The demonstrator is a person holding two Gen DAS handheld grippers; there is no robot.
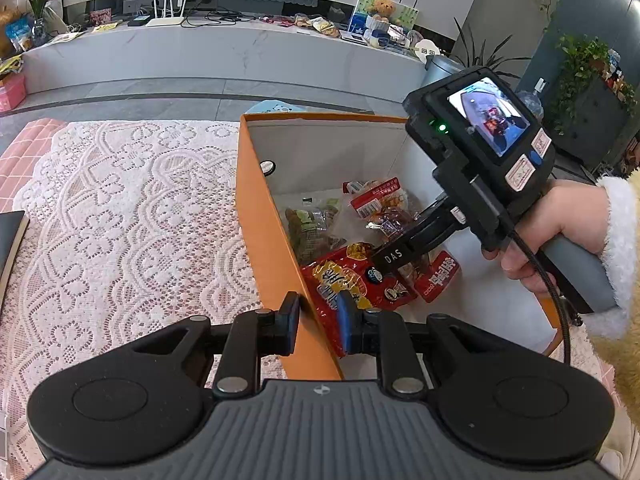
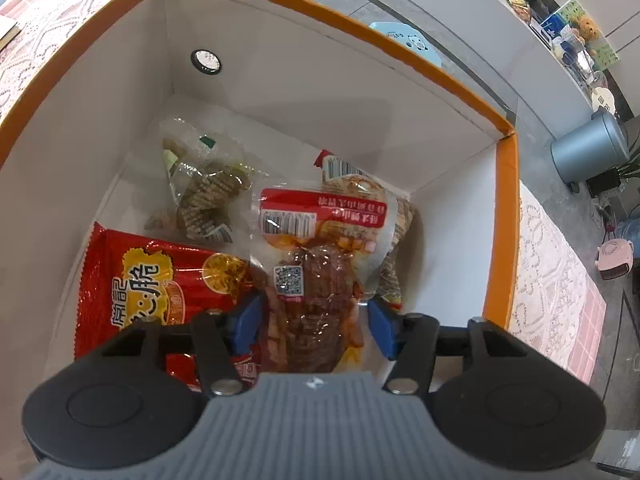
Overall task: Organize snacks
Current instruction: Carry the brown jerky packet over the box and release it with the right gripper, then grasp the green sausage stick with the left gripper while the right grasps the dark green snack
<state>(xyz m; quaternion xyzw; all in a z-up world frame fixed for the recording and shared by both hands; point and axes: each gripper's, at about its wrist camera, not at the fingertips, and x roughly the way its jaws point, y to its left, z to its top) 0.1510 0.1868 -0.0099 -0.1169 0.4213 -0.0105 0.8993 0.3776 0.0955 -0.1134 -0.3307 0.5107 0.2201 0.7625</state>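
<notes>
Snacks lie in the orange box; left gripper jaws clamp its wall; right gripper jaws released.

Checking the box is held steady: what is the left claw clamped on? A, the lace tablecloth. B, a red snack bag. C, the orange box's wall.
C: the left claw straddles the orange box's wall, one pad on each side.

One orange box holds four snack packets: two red-labelled clear, one red foil, one green-labelled.
</notes>
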